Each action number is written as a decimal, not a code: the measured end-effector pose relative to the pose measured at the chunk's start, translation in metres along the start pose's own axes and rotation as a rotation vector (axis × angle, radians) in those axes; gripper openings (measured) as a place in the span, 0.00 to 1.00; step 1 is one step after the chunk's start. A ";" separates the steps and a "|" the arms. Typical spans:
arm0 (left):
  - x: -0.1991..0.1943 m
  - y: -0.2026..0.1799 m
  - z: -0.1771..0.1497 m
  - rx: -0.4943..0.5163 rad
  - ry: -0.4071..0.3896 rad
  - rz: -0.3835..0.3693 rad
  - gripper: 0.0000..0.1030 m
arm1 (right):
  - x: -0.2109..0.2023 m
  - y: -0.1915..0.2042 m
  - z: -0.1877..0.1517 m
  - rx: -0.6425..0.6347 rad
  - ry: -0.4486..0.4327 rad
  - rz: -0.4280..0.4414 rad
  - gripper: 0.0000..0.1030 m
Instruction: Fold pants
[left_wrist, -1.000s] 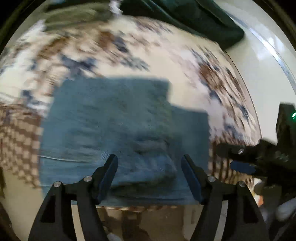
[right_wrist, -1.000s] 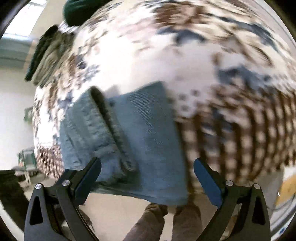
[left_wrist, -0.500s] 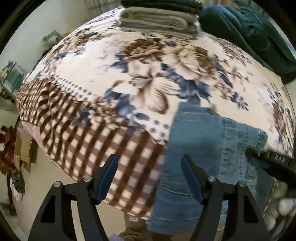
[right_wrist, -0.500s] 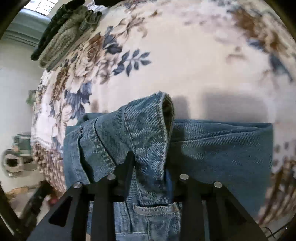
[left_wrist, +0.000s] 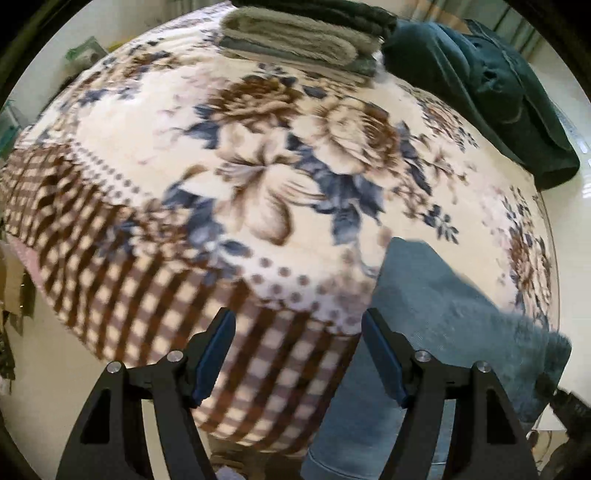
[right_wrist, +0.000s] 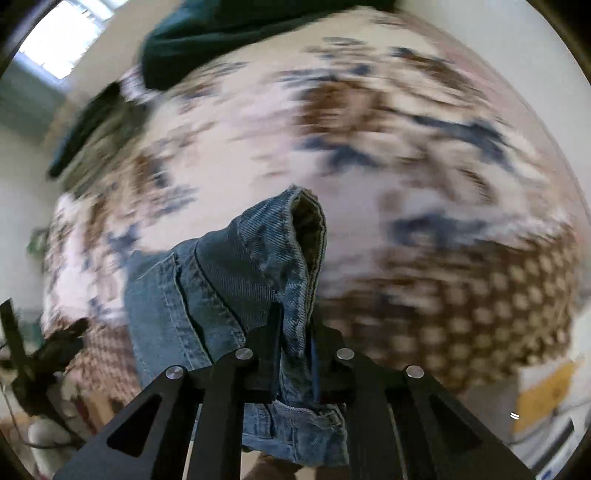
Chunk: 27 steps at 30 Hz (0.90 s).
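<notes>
The folded blue jeans (left_wrist: 436, 332) lie at the near right of the flowered blanket (left_wrist: 258, 155), part hanging over its checked edge. My left gripper (left_wrist: 297, 354) is open and empty above the checked border, left of the jeans. My right gripper (right_wrist: 295, 350) is shut on the jeans (right_wrist: 229, 280), pinching a thick folded edge that stands up between the fingers. The right wrist view is blurred by motion.
A stack of folded grey and dark garments (left_wrist: 303, 33) sits at the blanket's far edge. A dark green garment (left_wrist: 491, 85) lies at the far right. The other gripper (right_wrist: 48, 354) shows at the lower left of the right wrist view.
My right gripper closed on the jeans' folded edge and now lifts it. My left gripper moved left off the jeans and stays open.
</notes>
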<state>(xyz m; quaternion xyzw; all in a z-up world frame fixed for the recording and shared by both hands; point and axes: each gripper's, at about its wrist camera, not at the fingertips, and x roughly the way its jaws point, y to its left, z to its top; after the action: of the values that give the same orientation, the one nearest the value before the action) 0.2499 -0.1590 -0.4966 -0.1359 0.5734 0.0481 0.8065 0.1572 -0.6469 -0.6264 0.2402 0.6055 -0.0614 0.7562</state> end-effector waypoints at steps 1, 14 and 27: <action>0.006 -0.007 0.002 0.002 0.014 -0.027 0.67 | 0.004 -0.016 0.001 0.037 0.021 0.009 0.13; 0.124 -0.083 0.024 -0.010 0.239 -0.312 0.60 | 0.053 -0.089 0.015 0.293 0.003 0.238 0.86; 0.119 -0.071 0.033 0.057 0.191 -0.390 0.14 | 0.065 -0.078 0.024 0.152 0.094 0.186 0.44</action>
<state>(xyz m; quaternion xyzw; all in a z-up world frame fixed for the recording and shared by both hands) 0.3368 -0.2272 -0.5866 -0.2254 0.6111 -0.1383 0.7461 0.1658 -0.7131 -0.7064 0.3547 0.6089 -0.0253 0.7091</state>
